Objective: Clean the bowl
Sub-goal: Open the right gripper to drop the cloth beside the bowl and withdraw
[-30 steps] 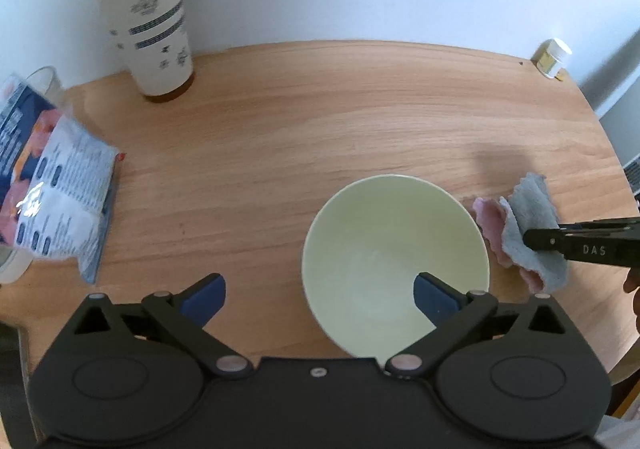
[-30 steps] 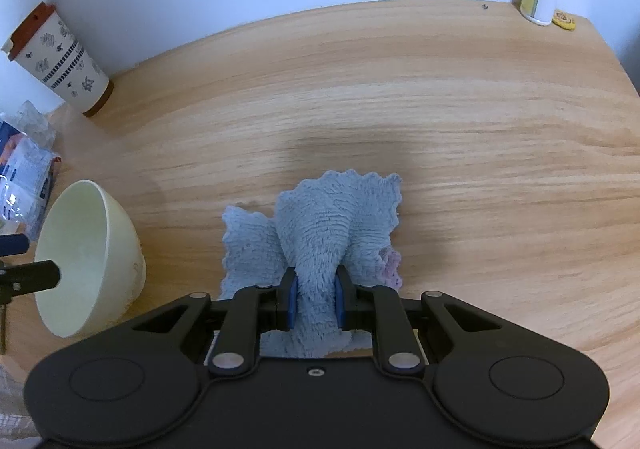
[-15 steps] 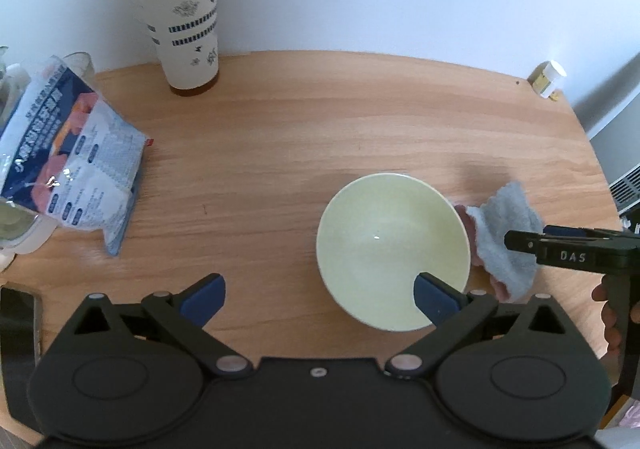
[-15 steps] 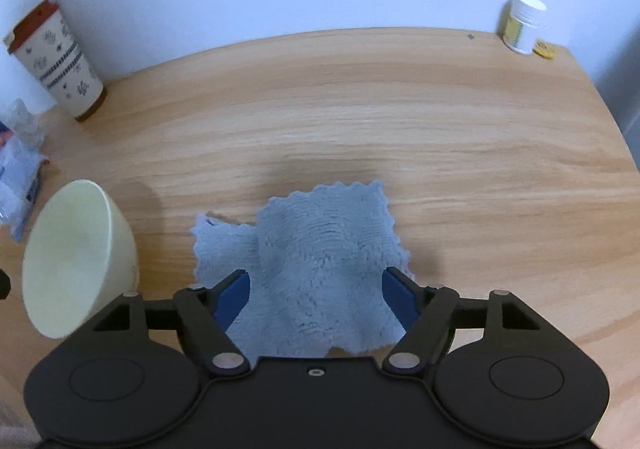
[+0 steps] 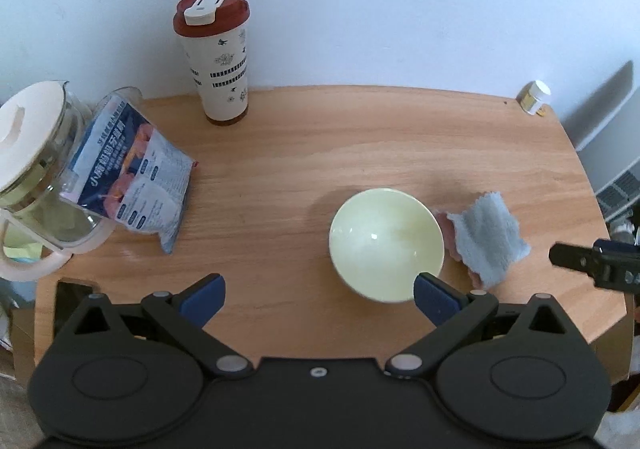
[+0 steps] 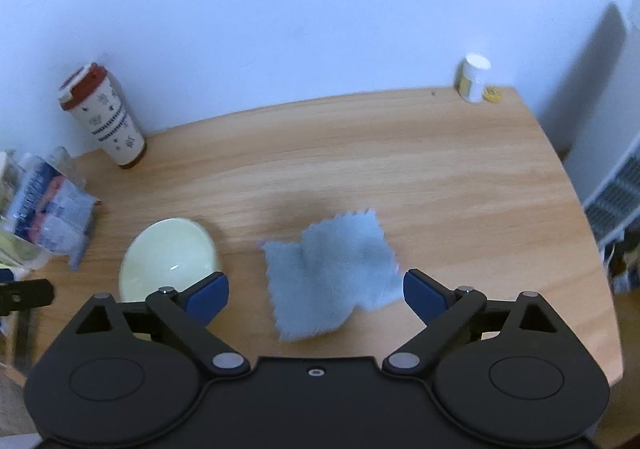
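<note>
A pale yellow-green bowl [image 5: 386, 243] [image 6: 168, 259] stands upright on the wooden table [image 5: 360, 137], with nothing visible inside. Just right of it lies a crumpled blue-grey cloth [image 5: 484, 241] [image 6: 332, 273] with a pink layer under it. My left gripper [image 5: 318, 295] hangs open above the table, its right fingertip in front of the bowl's near rim, holding nothing. My right gripper [image 6: 316, 295] is high over the cloth with its jaws still opening; the cloth lies flat on the table below them, free of the pads. The right gripper's finger [image 5: 580, 263] shows at the left view's right edge.
A tall white cup with a red lid [image 5: 214, 57] [image 6: 102, 115] stands at the back left by the wall. A glass jug with a white lid [image 5: 28, 165] and a blue snack bag [image 5: 136, 177] occupy the left edge. A small white jar [image 5: 534, 97] [image 6: 474, 79] sits at the back right corner.
My right gripper let go of the cloth, its jaws spreading wide, and rose away from it. The left gripper also lifted, so more of the table and wall shows.
</note>
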Demonstrator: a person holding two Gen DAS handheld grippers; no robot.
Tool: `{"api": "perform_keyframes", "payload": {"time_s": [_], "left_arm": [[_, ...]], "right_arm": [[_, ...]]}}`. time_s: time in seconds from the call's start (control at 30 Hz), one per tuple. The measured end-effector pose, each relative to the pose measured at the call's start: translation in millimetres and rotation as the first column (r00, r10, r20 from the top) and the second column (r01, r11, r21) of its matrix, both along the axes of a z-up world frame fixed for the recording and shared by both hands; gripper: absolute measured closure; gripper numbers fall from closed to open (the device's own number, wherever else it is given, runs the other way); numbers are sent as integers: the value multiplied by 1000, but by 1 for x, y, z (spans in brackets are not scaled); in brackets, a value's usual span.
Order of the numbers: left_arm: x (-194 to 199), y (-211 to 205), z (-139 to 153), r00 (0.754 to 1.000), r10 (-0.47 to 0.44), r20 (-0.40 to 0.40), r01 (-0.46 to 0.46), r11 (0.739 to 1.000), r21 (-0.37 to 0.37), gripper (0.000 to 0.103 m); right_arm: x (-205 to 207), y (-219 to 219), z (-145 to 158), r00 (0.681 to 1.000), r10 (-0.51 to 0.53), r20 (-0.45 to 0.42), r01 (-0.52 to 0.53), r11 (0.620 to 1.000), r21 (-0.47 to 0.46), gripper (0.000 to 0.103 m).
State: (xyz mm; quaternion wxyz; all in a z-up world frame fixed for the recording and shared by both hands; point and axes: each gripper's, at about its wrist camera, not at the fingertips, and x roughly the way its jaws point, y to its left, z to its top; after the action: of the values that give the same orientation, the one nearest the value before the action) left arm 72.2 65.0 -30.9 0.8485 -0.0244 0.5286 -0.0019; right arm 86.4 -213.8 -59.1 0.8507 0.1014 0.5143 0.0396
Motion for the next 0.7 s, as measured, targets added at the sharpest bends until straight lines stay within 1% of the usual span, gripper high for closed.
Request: {"api": "perform_keyframes", "payload": {"time_s": [0.1,0.23,0.3,0.5,0.7], "left_arm": [[-9,1,8,1000,7,19,-7,1000,7,1],[-24,1,17,999,-23,31,22,1000,20,1],[-29,0,17,999,-35,32,34,999,29,1],[-39,-1,15,997,-73,29,72,996,50,1],[-48,-8,14,996,-83,29,82,995,52,1]], "right_arm": [[-15,9,5,999,29,-29,-29,1000,9,6],[-36,22,16,1000,29,-2,-29,999,-27,6],[-43,27,21,1000,21,17,-20,999,-28,6],[-55,33,25,999,11,33,-10,999,-30,6],[-60,39,20,999,32,9,-31,999,-37,6]]}}
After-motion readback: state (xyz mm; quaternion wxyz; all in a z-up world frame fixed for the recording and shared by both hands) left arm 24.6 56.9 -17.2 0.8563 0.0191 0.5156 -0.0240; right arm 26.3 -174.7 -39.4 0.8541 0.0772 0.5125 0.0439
